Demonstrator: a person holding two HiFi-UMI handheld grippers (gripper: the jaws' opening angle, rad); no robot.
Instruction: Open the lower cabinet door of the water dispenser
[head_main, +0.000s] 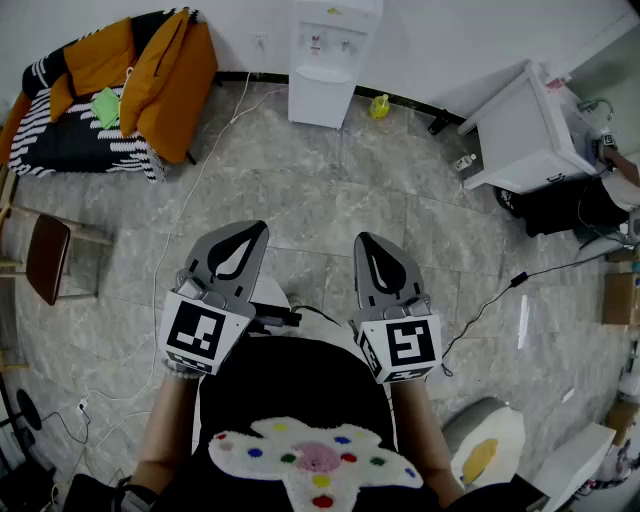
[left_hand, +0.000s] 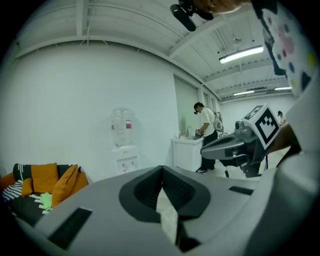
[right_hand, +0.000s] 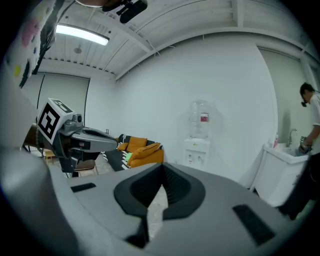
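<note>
Currently both tools are held side by side, well short of the water dispenser at the far wall. Left gripper and right gripper: jaws pressed together, nothing between them.

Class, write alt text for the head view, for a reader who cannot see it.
From above: a person holds the left tongs and the right tongs, both shut and empty, over a grey floor. A white water dispenser stands far ahead by the wall.
</note>
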